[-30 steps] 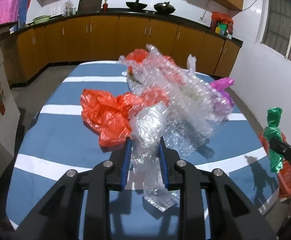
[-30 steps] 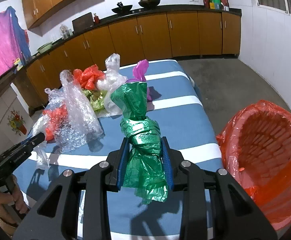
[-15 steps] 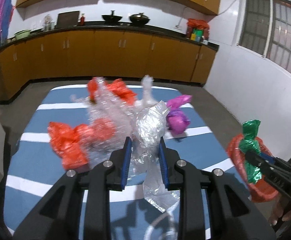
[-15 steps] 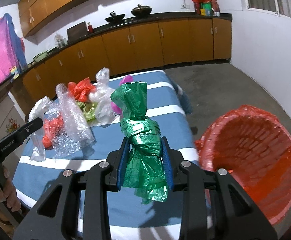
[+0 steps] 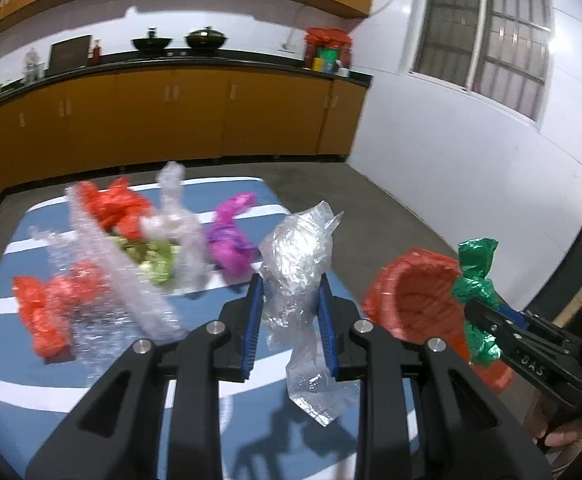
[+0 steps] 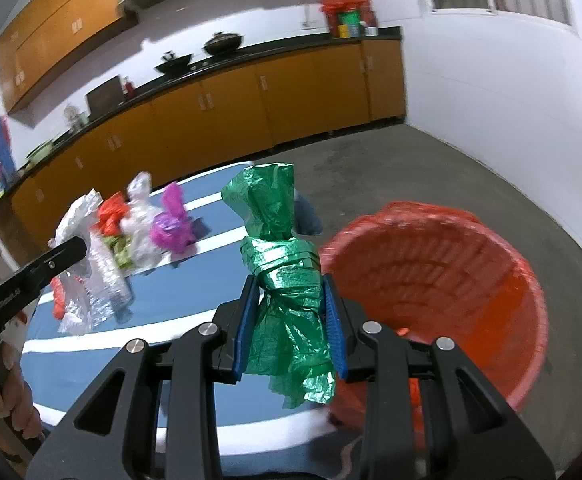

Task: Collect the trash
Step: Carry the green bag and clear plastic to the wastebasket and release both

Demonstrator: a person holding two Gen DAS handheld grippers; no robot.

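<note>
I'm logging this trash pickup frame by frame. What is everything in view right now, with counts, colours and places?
Crumpled clear plastic bag: 1, transparent, clamped in the left gripper.
Knotted green plastic bag: 1, green, clamped in the right gripper.
Orange-lined trash basket: 1, orange-red, on the floor beside the table.
Blue table with white stripes: 1, under the pile.
Purple plastic bag: 1, on the table.
Orange plastic bags: at least 2, on the table.
Bubble wrap: blurred, clear, in the pile.
Woks: 2, dark, on the counter.
Left gripper: black, blue pads.
Right gripper: black, blue pads.
</note>
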